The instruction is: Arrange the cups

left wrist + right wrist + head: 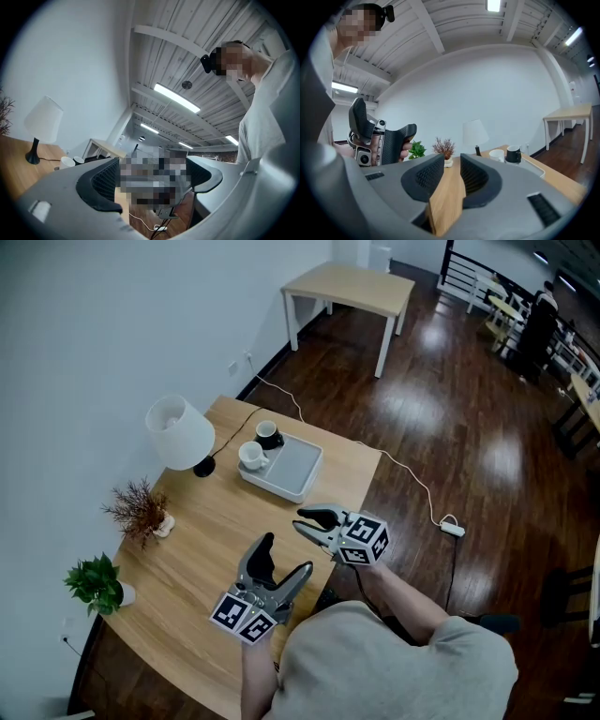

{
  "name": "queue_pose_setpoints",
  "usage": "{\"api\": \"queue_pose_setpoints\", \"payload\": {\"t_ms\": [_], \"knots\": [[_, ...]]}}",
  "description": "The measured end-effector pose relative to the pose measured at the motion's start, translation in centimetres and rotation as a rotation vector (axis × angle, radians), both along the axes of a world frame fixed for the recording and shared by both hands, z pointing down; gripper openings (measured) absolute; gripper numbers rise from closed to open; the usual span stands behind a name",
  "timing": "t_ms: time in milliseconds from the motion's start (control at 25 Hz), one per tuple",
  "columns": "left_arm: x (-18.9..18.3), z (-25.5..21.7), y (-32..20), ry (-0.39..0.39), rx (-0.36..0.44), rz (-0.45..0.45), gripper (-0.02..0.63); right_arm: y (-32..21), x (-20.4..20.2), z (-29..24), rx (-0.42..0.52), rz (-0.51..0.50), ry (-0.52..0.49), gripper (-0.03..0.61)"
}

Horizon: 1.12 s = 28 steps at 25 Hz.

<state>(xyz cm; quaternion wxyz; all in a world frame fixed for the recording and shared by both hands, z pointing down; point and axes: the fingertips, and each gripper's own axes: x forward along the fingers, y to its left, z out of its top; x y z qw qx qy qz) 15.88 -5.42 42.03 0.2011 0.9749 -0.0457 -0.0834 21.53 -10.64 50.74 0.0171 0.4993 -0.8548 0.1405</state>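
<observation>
A white cup (251, 456) and a black cup (268, 434) stand at the left end of a grey tray (298, 468) on the wooden table (202, 540). Both grippers hang in the air over the table's near side, well short of the tray. My left gripper (284, 559) is open wide with nothing between its jaws. My right gripper (312, 524) shows a narrow gap and holds nothing. In the right gripper view the white cup (497, 154), black cup (513, 153) and tray (533, 167) lie ahead to the right of the right gripper (452, 171). The left gripper (379, 136) shows at left there.
A white lamp (180, 432) stands left of the tray, its cord running off the table's far edge. A dried plant (141, 510) and a green plant (96, 582) sit along the wall side. A second table (352, 287) and a power strip (452, 529) are on the dark floor.
</observation>
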Motion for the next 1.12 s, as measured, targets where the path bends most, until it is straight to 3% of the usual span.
{"api": "queue_pose_setpoints", "payload": {"t_ms": [1120], "knots": [[-0.47, 0.31, -0.02, -0.003, -0.011, -0.017, 0.431, 0.81, -0.18, -0.27, -0.007, -0.014, 0.092, 0.097]]}}
